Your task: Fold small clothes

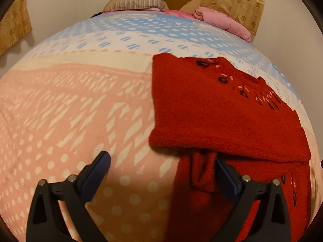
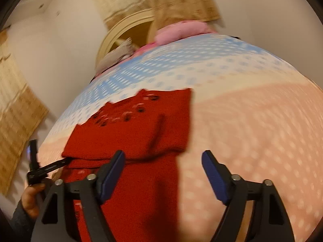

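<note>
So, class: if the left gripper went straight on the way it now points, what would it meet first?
Probably the bedspread: the open left gripper points mostly at bare cover, though the red garment already lies by its right-hand finger. Depth is unclear.

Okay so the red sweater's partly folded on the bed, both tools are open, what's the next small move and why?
Probably close the left tool on the narrow strip of the red sweater hanging toward the camera. Its right finger already sits against that strip, below the folded upper part, and the right tool holds nothing, so that strip looks like what is left to fold.
</note>
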Demonstrator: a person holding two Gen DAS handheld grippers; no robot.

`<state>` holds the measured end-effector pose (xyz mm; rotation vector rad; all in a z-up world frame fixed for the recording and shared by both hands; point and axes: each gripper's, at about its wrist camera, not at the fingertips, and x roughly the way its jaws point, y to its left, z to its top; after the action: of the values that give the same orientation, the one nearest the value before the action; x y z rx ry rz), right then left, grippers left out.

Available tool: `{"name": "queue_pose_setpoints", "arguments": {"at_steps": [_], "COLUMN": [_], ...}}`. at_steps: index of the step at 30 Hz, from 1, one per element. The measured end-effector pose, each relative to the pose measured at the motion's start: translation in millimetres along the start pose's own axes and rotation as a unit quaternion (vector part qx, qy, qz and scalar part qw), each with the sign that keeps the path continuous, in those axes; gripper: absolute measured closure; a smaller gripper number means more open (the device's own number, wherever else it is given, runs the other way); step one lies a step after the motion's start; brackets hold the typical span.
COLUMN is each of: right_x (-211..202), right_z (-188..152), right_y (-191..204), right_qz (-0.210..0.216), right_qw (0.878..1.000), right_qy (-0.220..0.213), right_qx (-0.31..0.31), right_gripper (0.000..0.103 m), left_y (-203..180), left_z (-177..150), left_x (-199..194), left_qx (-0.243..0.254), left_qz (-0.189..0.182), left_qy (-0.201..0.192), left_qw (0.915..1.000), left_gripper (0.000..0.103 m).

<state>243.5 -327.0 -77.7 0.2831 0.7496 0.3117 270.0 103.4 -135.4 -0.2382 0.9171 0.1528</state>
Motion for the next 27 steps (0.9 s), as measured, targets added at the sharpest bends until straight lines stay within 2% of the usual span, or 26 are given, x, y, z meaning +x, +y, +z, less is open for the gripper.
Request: {"name": "queue_pose_setpoints", "arguments": {"at_steps": [3, 4, 6, 8, 10, 11, 18, 20, 23, 25, 27], "right_x": [27.5, 36.5, 65.6, 86.2, 92.8, 92.1, 43.6, 40.9, 58.5, 75.6, 82.1], "right_z": [15.6, 17.2, 19.2, 16.4, 13.4, 13.5, 35.3, 39.4, 34.4, 22.8, 14.2], "right_y": [24.9, 28.7, 31.4, 29.9, 34.2, 38.1, 50.3, 46.8, 31.7, 21.7, 16.1], "right_qz": [-0.010, -0.010, -0.023, -0.033, -0.048, -0.050, -0.071, -0.086, -0.087, -0.111, -0.095], "right_qw": [0.999, 0.998, 0.995, 0.992, 0.991, 0.990, 0.990, 0.989, 0.990, 0.985, 0.987], "right_qy": [0.036, 0.048, 0.088, 0.111, 0.110, 0.108, 0.034, 0.027, 0.059, 0.085, 0.097], "right_qx": [-0.038, -0.042, -0.041, -0.040, -0.065, -0.076, -0.114, -0.115, -0.098, -0.097, -0.091], "right_gripper": [0.039, 0.040, 0.048, 0.073, 0.089, 0.093, 0.096, 0.096, 0.096, 0.096, 0.095], "left_y": [8.2, 11.5, 17.7, 16.9, 17.3, 16.2, 14.8, 15.4, 15.4, 15.3, 15.8], "left_z": [-5.6, -7.5, -9.1, -6.3, -7.0, -5.3, -4.3, -4.8, -5.7, -4.9, -5.4], "left_x": [-3.1, -5.7, -3.2, 2.4, 2.1, 5.0, 6.2, 5.2, 4.8, 5.3, 4.3], "left_qx": [-0.021, -0.027, -0.039, -0.044, -0.045, -0.047, -0.048, -0.048, -0.048, -0.049, -0.050], "left_qz": [-0.011, -0.016, -0.024, -0.027, -0.029, -0.030, -0.031, -0.031, -0.030, -0.031, -0.032], "left_qy": [-0.002, -0.003, -0.003, -0.003, -0.003, -0.001, 0.000, 0.000, 0.000, 0.000, -0.002], "left_qw": [0.9997, 0.9995, 0.9990, 0.9986, 0.9986, 0.9984, 0.9984, 0.9984, 0.9984, 0.9983, 0.9982], "left_gripper": [0.000, 0.000, 0.000, 0.000, 0.000, 0.000, 0.000, 0.000, 0.000, 0.000, 0.000]}}
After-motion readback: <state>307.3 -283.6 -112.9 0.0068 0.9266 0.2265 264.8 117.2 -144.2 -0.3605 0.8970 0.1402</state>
